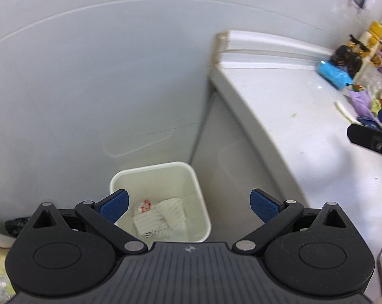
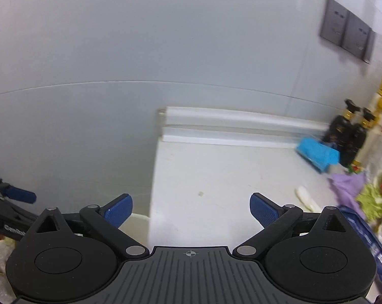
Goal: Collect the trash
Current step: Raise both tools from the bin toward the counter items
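Left gripper (image 1: 189, 204) jaws wide, empty, above small white plastic bin (image 1: 163, 177) holding crumpled white wrappers (image 1: 160, 215), right gripper (image 2: 191, 209) wide, empty, over white countertop (image 2: 216, 177), bin in left view only.

Right gripper (image 1: 368, 136) cut off at frame edge, countertop clutter (image 2: 368, 197) blurred, bin (image 1: 191, 174) base hidden

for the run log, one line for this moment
left gripper: open, above bin | right gripper: open, empty | bin: paper scraps | counter: litter left
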`<state>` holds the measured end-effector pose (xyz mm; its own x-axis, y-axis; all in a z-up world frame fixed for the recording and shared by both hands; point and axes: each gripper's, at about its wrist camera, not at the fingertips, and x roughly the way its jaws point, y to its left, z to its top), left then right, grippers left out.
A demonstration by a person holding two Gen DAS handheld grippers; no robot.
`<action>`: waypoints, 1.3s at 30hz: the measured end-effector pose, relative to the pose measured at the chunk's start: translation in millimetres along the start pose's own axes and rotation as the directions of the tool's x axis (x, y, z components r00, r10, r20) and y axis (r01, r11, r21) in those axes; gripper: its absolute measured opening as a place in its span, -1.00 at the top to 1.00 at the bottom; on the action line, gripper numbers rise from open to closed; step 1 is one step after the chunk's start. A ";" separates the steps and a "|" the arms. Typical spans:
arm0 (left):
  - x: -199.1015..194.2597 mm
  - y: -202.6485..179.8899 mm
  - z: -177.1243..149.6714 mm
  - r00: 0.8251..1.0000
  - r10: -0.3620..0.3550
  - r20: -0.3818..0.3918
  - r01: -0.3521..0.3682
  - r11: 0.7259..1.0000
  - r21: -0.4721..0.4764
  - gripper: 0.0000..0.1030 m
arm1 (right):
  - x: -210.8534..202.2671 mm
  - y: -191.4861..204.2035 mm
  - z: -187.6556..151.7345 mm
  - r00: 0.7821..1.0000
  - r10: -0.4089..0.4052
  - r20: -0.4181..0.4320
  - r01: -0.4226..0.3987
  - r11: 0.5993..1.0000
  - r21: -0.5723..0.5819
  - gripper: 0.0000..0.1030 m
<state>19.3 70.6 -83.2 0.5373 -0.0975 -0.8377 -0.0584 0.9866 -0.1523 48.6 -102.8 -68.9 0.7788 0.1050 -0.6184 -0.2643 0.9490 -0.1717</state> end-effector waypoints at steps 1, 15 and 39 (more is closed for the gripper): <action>-0.5 -4.0 2.5 1.000 -0.006 0.003 0.006 1.000 0.009 -0.98 | 1.1 -5.8 -2.3 1.000 -0.011 -0.002 0.011 1.000 0.012 -0.95; 16.8 -82.2 36.0 0.995 -0.095 0.018 0.091 0.981 0.170 -0.98 | -5.6 -95.6 -41.3 0.990 -0.139 -0.034 0.142 0.975 0.171 -0.95; 76.3 -244.2 124.9 0.941 -0.305 0.147 0.207 0.862 0.463 -0.98 | 8.4 -266.8 -23.5 0.946 -0.314 0.078 0.280 0.916 0.288 -0.95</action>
<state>179.7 -161.5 -44.4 0.6474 -0.3737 -0.6643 0.4505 0.8906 -0.0620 112.3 -362.1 -46.3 0.8643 -0.1751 -0.4714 0.1395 0.9841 -0.1098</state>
